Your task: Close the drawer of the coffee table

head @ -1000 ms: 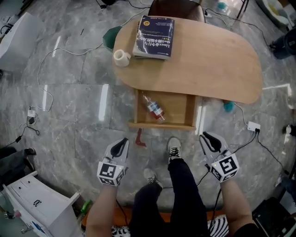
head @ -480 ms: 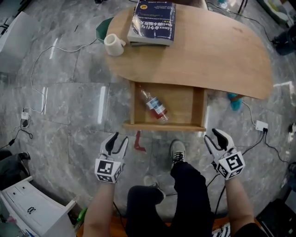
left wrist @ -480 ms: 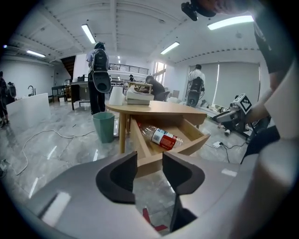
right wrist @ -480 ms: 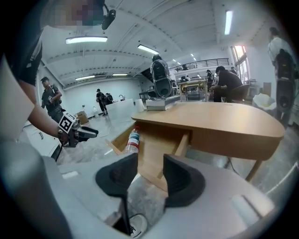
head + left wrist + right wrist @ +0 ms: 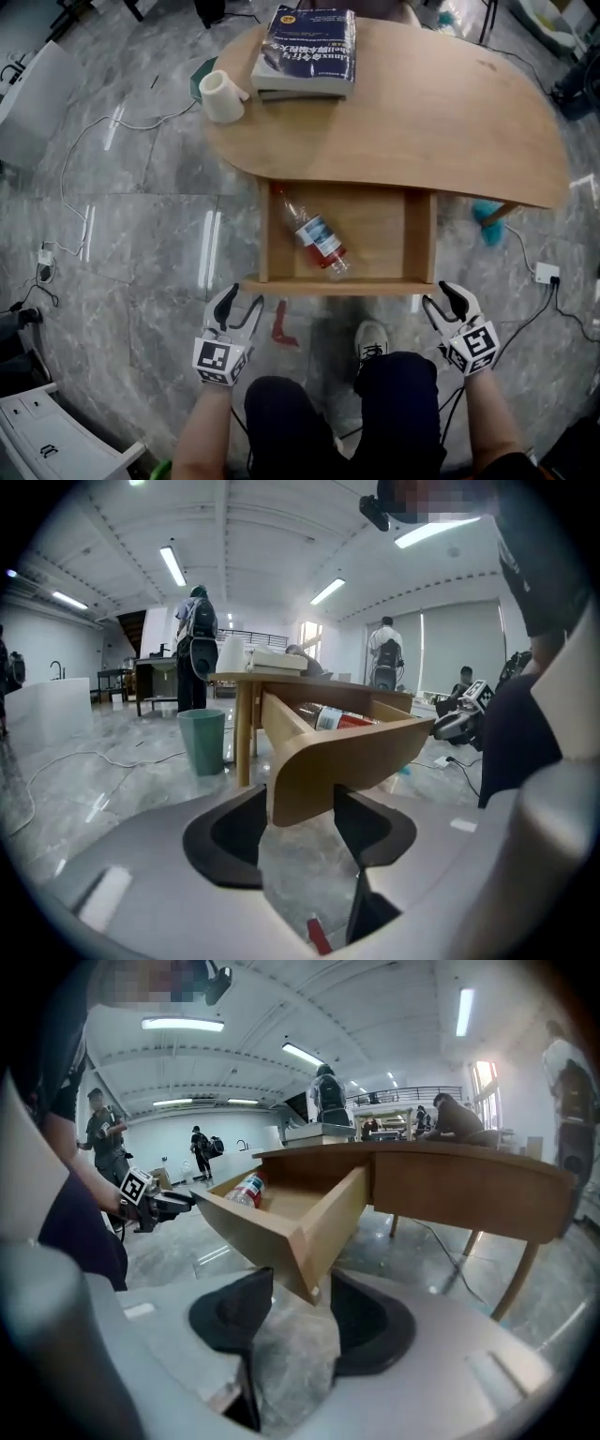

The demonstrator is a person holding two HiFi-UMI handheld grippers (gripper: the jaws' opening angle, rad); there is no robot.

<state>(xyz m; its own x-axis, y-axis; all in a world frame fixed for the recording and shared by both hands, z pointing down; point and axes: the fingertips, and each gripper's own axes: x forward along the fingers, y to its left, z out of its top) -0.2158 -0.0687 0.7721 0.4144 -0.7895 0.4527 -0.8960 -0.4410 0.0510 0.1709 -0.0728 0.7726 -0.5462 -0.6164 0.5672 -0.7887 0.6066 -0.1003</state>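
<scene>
Grey marble floor [image 5: 141, 234] spreads under the oval wooden worktop [image 5: 450, 112]. Its smooth wooden drawer [image 5: 349, 286] stands pulled out toward the person, long front edge crosswise, with a plastic bottle [image 5: 317, 239] inside. The left gripper [image 5: 239, 302] and right gripper [image 5: 441, 298] are equally near. Their jaws have just spread wide, each with a front corner between them, unpinched.

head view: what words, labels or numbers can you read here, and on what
"Linux": start of the title on the dark blue book on the wooden table, upside down; the rest is too small to read.
Red, white and blue label on the clear plastic bottle in the open drawer: print too blurred to read.
No print shows on the white mug.
</scene>
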